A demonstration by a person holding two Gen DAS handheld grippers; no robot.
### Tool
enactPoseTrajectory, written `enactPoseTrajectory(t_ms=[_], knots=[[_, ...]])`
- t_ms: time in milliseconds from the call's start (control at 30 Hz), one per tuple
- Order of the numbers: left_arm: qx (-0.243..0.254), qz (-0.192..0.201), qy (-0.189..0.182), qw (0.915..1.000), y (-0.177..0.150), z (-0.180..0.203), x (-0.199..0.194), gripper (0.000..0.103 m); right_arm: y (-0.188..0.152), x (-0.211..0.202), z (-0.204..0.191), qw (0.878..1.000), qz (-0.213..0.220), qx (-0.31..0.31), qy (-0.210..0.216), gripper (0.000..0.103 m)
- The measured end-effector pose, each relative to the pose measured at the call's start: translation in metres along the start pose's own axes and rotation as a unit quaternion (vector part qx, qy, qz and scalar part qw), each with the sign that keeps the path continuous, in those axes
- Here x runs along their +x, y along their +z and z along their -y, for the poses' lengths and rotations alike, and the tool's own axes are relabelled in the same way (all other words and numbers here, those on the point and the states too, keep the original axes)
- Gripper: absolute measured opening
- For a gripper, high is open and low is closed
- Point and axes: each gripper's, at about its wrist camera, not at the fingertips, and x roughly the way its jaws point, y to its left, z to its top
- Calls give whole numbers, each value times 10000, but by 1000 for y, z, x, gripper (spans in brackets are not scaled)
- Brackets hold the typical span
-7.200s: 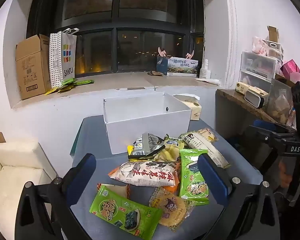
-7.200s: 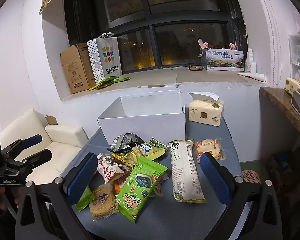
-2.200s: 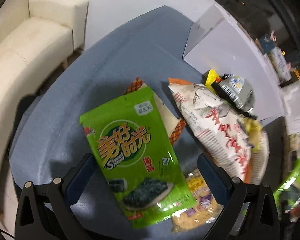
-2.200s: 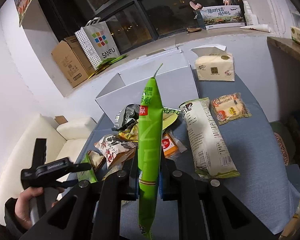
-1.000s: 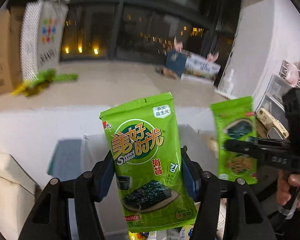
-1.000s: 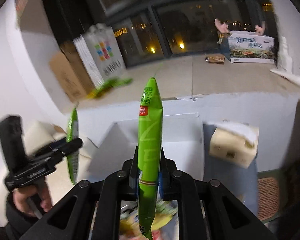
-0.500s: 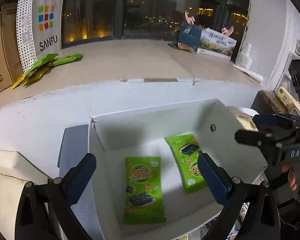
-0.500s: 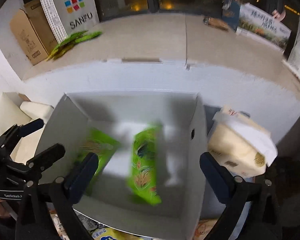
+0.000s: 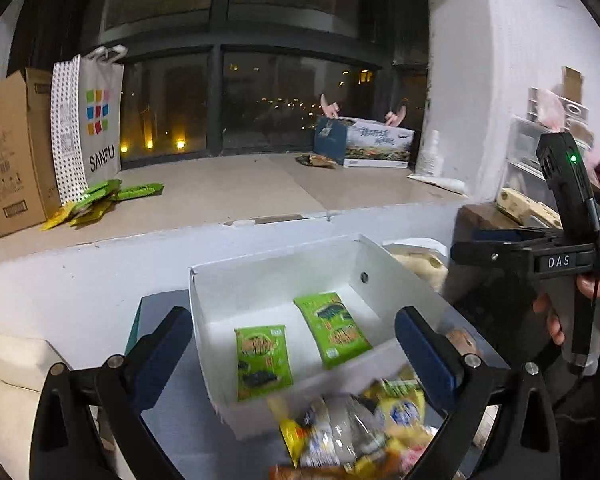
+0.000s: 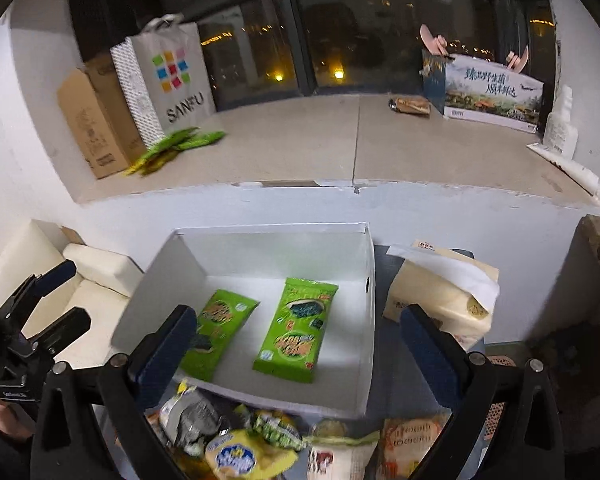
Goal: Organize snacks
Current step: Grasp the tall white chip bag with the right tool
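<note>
both claws spread wide and empty – left gripper (image 9: pixel 294 346) and right gripper (image 10: pixel 298 338) hover over the near edge of the white box (image 10: pixel 370 320), probably lined up for the next pick. two green seaweed packs lie flat on its floor, side by side, apart: left pack (image 10: pixel 216 332), right pack (image 10: pixel 296 334), glossy, labels up. remaining snack pile (image 10: pixel 260 440) sits on the table just in front of the box – mixed yellow, silver and orange bags, overlapping.
</note>
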Motion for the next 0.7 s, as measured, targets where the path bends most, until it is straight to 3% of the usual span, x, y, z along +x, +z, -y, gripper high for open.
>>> enactPoseTrajectory(t_ms=[233,333,533,700], knots=[[5,343,-243,9991,-37,22,-64,103,-63,-61,0,9980,471,-27,414,103],[-89,330,-435,9985,-57,28,-82,103,-100,-87,3,9968,696,79,385,103],[-144,154,-524,9984,-95,38,-105,103,-174,-114,5,9969,747,181,153,103],[-273,45,-512,9983,-115,41,-112,103,-216,-114,2,9986,503,178,-67,103]])
